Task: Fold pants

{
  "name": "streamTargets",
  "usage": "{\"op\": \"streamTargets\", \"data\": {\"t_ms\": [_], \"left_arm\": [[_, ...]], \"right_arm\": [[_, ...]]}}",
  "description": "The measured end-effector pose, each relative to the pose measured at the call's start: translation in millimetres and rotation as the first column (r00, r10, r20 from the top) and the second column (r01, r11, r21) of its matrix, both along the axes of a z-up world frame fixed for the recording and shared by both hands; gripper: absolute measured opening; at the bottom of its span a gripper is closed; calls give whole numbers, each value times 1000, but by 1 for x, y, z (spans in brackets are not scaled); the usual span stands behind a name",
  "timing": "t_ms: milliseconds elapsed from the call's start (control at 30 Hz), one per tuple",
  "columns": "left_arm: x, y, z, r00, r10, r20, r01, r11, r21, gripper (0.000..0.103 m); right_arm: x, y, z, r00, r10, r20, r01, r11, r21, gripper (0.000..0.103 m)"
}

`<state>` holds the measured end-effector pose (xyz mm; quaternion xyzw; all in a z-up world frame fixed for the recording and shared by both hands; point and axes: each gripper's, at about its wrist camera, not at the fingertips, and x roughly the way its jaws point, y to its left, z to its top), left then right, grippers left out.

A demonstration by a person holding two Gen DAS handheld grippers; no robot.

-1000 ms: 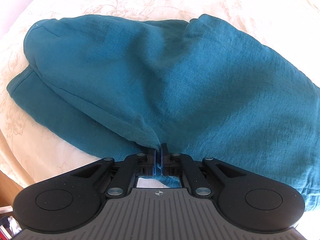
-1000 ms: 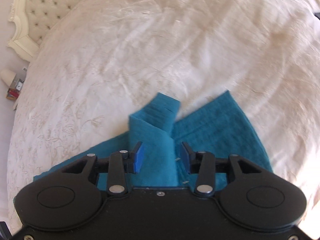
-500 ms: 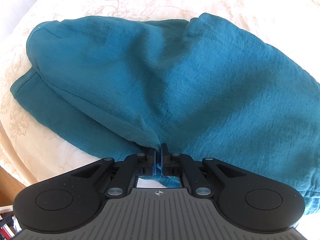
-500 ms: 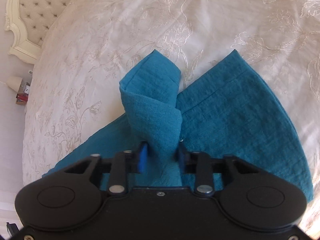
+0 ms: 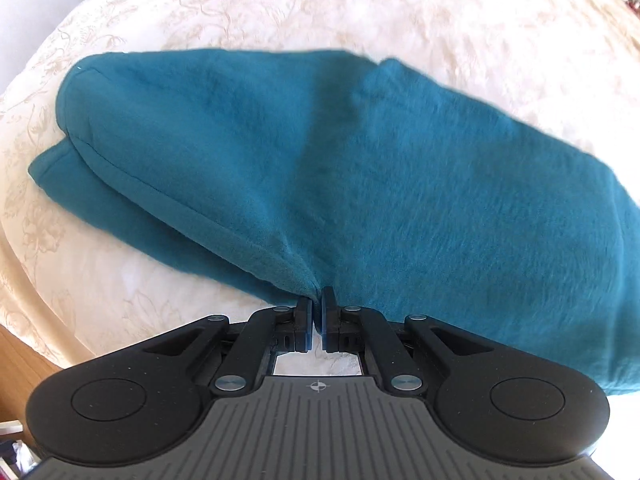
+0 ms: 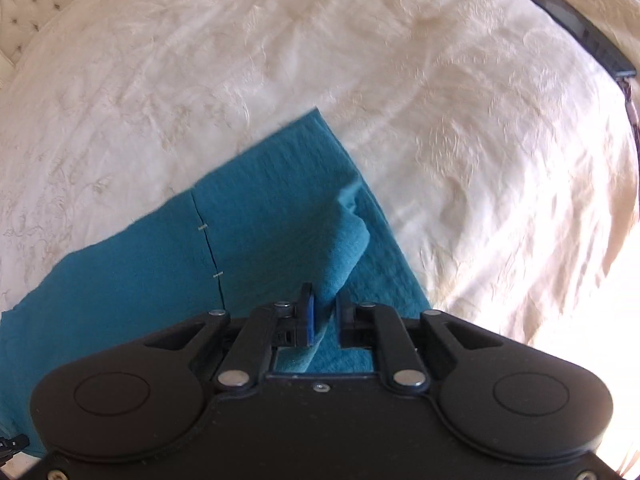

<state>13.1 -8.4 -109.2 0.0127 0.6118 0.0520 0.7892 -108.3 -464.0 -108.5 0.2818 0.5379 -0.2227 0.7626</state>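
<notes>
Teal pants [image 5: 360, 180] lie spread on a cream bedspread [image 5: 320, 8], two layers overlapping at the left. My left gripper [image 5: 317, 300] is shut on a pinched fold at the near edge of the cloth, which pulls up to the pads in a crease. In the right wrist view another stretch of the pants [image 6: 260, 220] lies flat, with a seam and small white stitches. My right gripper [image 6: 325, 300] holds a raised ridge of this cloth between its blue pads [image 6: 307, 312]. Its jaws are easing open slightly, and the cloth still sits pressed between them.
The embroidered bedspread [image 6: 440, 100] spreads wide beyond the pants. A dark flat object [image 6: 580, 32] lies at the far right of the bed. A tufted headboard [image 6: 32, 8] shows at the upper left. Wooden floor [image 5: 24, 356] appears past the bed's left edge.
My right gripper closed on the bunched fold and swung sideways, so the upright fold now lies as a low ridge. The left gripper shifted a little, still pinching; the view is blurred.
</notes>
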Motion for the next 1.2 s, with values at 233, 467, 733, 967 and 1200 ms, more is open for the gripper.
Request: {"op": "streamTargets", "data": {"t_ms": [233, 467, 733, 967, 1200], "left_arm": [[12, -4, -10, 1000, -19, -4, 20, 1000, 23, 6], [7, 4, -4, 1000, 0, 11, 0, 1000, -8, 7], [5, 6, -3, 1000, 4, 26, -4, 1000, -3, 7], [1, 2, -2, 999, 27, 24, -28, 1000, 4, 7], [-2, 2, -6, 999, 52, 12, -53, 999, 11, 7]], "right_arm": [[-4, -8, -2, 999, -31, -20, 31, 999, -12, 49], [-18, -28, 26, 998, -56, 32, 60, 991, -117, 50], [30, -42, 13, 993, 68, 100, -58, 993, -100, 49], [78, -50, 1, 976, 193, 96, -179, 974, -138, 49], [96, -50, -15, 953, 299, 49, -293, 951, -103, 25]]}}
